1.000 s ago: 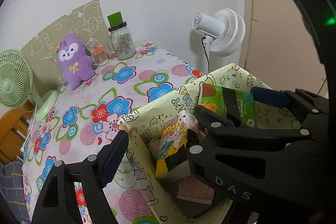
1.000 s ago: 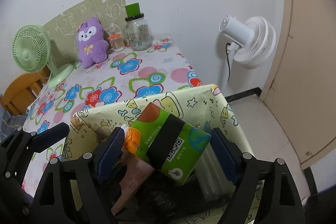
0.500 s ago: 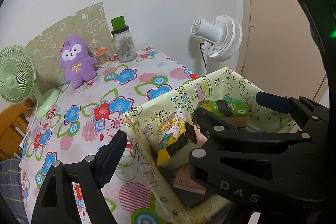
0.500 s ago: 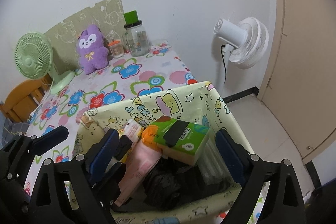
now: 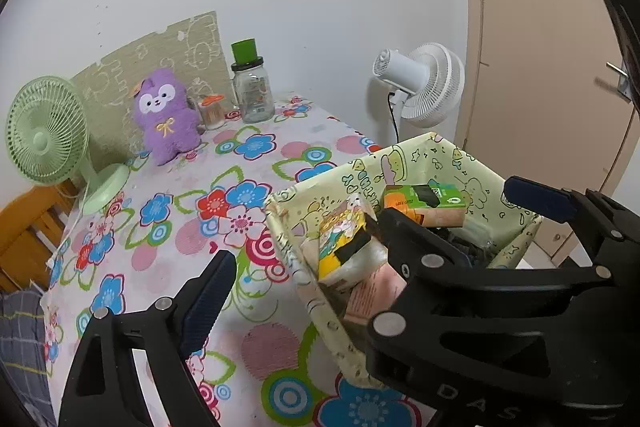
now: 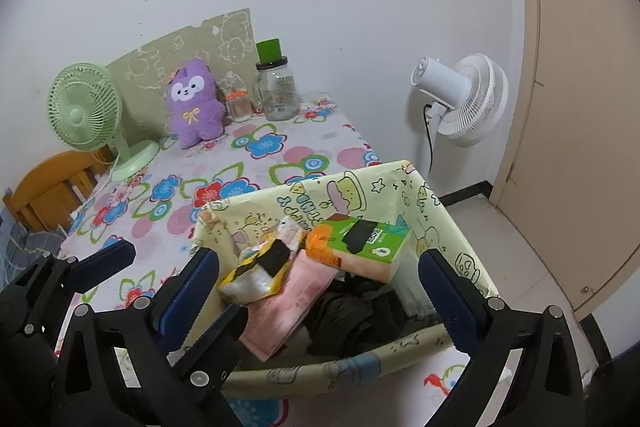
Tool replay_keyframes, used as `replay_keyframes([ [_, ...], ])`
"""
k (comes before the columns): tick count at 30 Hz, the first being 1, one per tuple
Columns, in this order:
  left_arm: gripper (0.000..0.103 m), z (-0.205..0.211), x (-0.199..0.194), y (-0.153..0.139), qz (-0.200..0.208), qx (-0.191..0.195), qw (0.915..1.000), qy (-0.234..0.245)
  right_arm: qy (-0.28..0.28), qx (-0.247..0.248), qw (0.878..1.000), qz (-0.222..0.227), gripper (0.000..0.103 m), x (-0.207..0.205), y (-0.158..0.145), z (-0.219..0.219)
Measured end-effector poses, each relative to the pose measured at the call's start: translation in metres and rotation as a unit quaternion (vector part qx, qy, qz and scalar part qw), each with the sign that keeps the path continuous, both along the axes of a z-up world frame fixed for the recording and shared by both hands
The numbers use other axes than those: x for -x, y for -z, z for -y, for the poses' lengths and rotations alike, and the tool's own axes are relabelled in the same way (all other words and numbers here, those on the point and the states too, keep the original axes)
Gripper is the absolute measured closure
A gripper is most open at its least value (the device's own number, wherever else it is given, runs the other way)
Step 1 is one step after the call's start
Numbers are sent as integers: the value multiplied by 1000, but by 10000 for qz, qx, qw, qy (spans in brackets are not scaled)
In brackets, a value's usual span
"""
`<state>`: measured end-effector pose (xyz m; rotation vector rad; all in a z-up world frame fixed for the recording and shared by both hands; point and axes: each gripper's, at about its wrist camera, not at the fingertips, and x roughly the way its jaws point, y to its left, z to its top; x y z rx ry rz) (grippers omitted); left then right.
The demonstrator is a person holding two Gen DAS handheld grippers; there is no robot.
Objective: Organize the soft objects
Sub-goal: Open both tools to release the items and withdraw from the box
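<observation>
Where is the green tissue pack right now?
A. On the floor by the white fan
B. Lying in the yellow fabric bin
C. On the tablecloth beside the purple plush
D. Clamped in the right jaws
B: the tissue pack lies in the bin on top of the other items, with the right gripper open above it and touching nothing.

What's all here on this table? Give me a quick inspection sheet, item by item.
Surface: flowered tablecloth.
Job's things: yellow cartoon-print bin holding a green tissue pack, a yellow pack and a pink pack; purple plush by the wall.
Clutter: glass jar, small orange-lidded jar, green fan.
Tongs: left tongs and right tongs open, just widened, holding nothing.
Cables: white fan's black cord.
Surroundings: white fan, beige door.
</observation>
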<state>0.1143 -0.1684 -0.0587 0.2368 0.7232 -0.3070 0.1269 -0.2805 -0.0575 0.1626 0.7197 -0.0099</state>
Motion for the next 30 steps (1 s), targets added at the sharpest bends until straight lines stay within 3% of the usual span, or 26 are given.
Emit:
replay_keyframes([
  [10, 6, -29, 15, -4, 177, 41, 9994, -311, -192, 117, 9996, 182, 0, 20, -10, -26],
  [30, 5, -116, 47, -14, 469, 216, 9911, -1228, -580, 432, 9961, 513, 0, 51, -29, -91],
])
